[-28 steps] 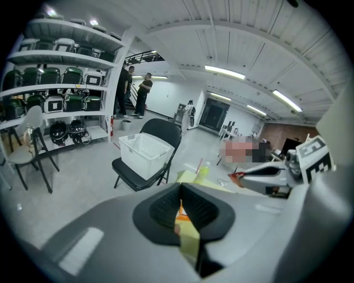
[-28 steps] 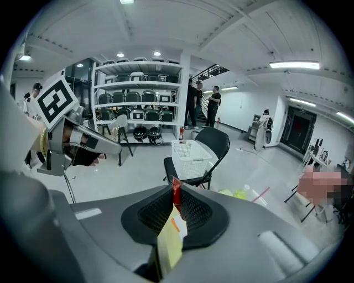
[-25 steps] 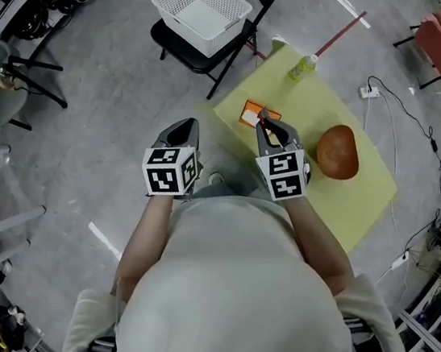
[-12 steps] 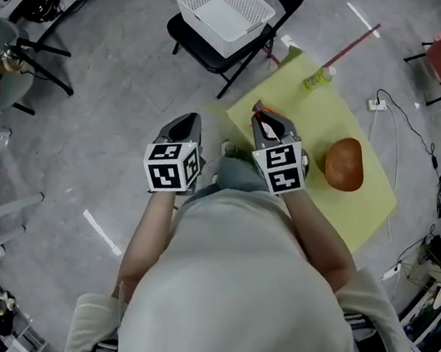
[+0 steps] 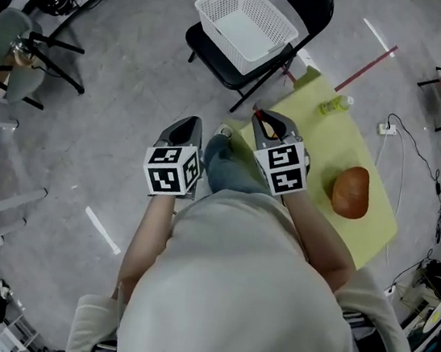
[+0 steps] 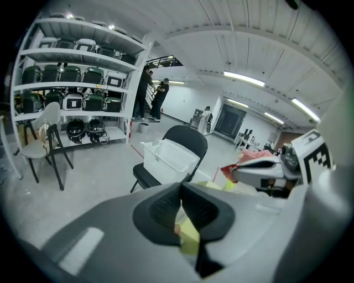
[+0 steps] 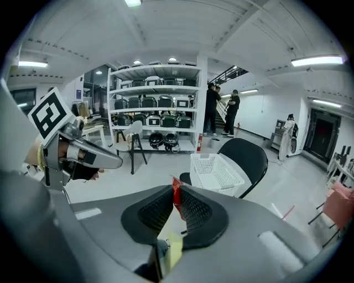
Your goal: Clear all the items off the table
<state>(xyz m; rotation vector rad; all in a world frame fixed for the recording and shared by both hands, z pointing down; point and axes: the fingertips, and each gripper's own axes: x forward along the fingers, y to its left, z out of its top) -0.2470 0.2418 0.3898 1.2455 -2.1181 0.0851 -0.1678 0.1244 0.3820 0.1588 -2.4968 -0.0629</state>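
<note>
My right gripper [image 5: 263, 121] is shut on a thin red-orange packet [image 7: 177, 200], whose edge sticks up between the pads. It hangs over the near-left edge of the yellow table [image 5: 328, 150], just short of the white basket [image 5: 244, 21] on a black folding chair [image 5: 310, 1]. My left gripper [image 5: 183, 126] is shut with nothing in it, over the floor to the left of the table. A green bottle [image 5: 335, 106] and a round brown object [image 5: 351, 191] lie on the table. The left gripper view shows the basket [image 6: 166, 160] ahead and the packet [image 6: 230, 172] at the right gripper's tip.
Shelving with helmets and cases [image 7: 155, 119] stands behind the chair, and two people [image 7: 221, 110] stand far off. A pale chair [image 5: 15, 45] is at the left. Cables [image 5: 405, 168] and a power strip lie on the floor right of the table.
The right gripper has lifted the packet off the table and carried it toward the chair with the basket. The left gripper has moved the same way alongside it.
</note>
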